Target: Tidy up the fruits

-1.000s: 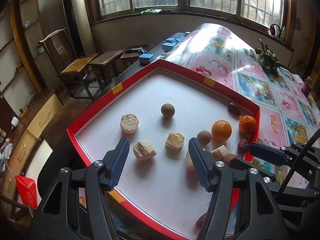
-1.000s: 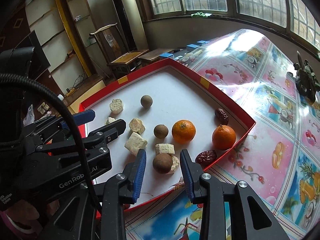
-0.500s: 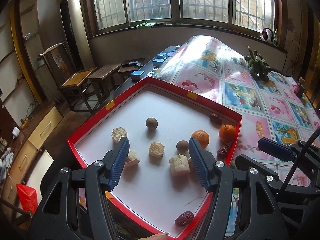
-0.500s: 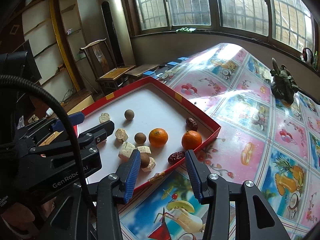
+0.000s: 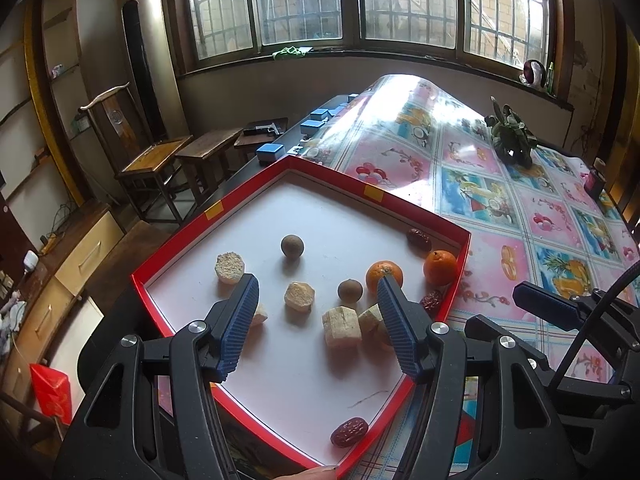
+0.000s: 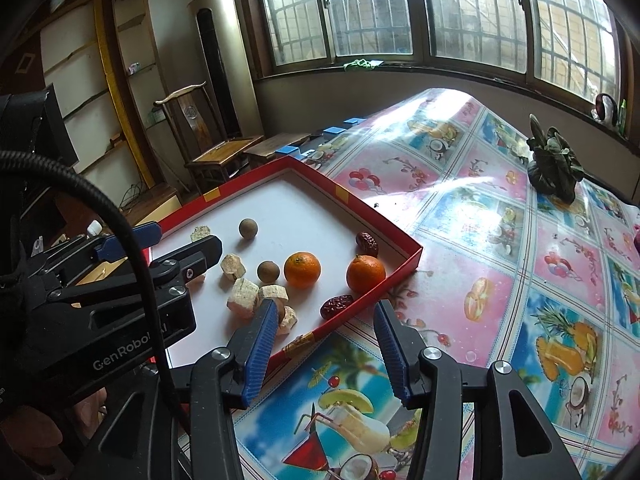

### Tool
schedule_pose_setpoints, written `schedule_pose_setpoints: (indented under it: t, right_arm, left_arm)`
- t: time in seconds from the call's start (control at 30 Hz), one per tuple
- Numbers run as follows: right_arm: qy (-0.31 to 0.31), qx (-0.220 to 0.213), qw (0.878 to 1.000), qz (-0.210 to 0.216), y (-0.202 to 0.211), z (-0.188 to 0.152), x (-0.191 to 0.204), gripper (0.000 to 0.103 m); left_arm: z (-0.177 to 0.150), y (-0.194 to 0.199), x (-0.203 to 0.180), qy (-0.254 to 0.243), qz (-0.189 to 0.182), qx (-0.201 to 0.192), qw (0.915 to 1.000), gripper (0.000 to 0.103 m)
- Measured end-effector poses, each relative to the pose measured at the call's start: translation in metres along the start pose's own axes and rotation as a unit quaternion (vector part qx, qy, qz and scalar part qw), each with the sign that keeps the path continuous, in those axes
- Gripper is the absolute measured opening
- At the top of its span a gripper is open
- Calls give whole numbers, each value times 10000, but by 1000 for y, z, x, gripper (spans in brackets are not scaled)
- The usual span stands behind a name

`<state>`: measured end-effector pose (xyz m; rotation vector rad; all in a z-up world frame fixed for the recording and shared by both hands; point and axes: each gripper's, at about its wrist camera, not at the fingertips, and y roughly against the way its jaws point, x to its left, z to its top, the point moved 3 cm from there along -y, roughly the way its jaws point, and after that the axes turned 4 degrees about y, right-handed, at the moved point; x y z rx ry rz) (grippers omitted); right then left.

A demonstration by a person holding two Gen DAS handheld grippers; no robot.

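A red-rimmed tray (image 5: 180, 240) (image 6: 320, 182) with a white floor holds two oranges (image 5: 384, 278) (image 6: 302, 270), brown round fruits (image 5: 292, 246) (image 6: 248, 227), red dates (image 5: 349, 432) (image 6: 337, 306) and several pale chunks (image 5: 341, 327) (image 6: 242, 296). My left gripper (image 5: 317, 284) hovers open above the tray's near half with nothing between its fingers. My right gripper (image 6: 326, 308) hangs over the tray's near corner. Its jaws are opening and grip nothing. One brown fruit (image 6: 282, 312) lies partly hidden behind its left finger.
The tray lies on a table under a glossy fruit-print cloth (image 6: 520, 280). A dark leafy ornament (image 5: 512, 140) (image 6: 554, 168) stands far right. Small blue boxes (image 5: 270, 152) sit beyond the tray. A wooden chair (image 5: 148, 160) and benches stand off the table's left edge.
The right gripper's jaws have widened and drawn back from the brown fruit that lay between them. Both grippers have pulled back and up, so the tray looks smaller.
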<state>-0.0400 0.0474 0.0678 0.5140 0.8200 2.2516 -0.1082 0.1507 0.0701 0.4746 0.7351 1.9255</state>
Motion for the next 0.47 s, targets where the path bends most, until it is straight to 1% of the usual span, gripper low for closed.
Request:
schedule_pose_setpoints:
  t: [0.33,0.47]
  right_arm:
    - [9,78,10000,22,-3,-2,0,48]
    - [-13,64,10000,10,-3,-2,-2,48]
  left_arm:
    - [-2,-1,2,1,66,-62,10000,62]
    - [-2,-2,1,10,19,-8,10000,62]
